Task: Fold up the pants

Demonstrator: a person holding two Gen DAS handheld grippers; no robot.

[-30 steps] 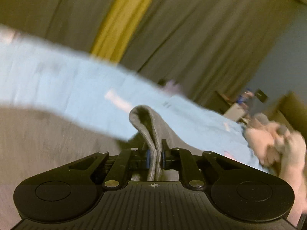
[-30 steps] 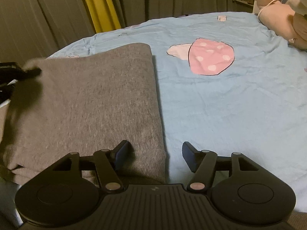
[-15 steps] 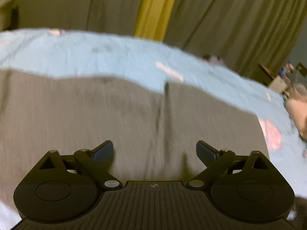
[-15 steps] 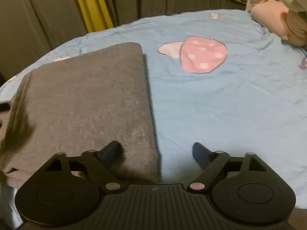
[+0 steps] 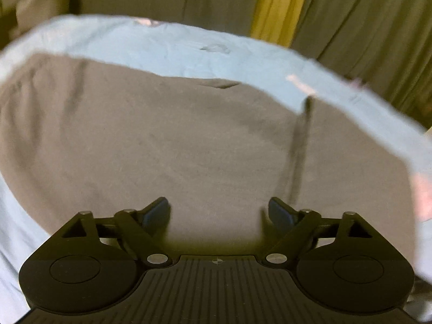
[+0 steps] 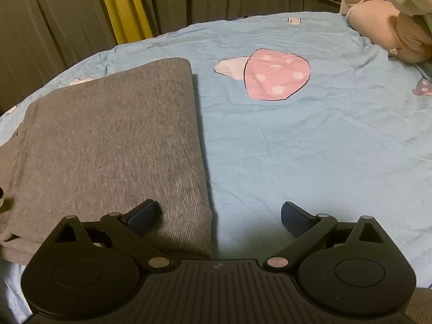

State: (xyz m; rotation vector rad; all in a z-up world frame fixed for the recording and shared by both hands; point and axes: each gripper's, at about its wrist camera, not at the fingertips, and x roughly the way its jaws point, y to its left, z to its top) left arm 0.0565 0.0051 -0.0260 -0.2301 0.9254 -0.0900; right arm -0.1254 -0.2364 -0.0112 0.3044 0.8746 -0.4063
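On the bed sheet (image 6: 310, 145), folded pants (image 6: 108, 145) lie lengthwise front-to-back.

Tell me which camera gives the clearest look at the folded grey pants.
The right wrist view: the folded grey pants appear sharp, with the straight folded edge, ribbed cuff and stacked layers visible on the blue sheet. The left wrist view shows them filling the frame, blurred, with only a dark crease.

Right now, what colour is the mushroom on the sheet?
Pink with white dots, mushroom; right wrist view.
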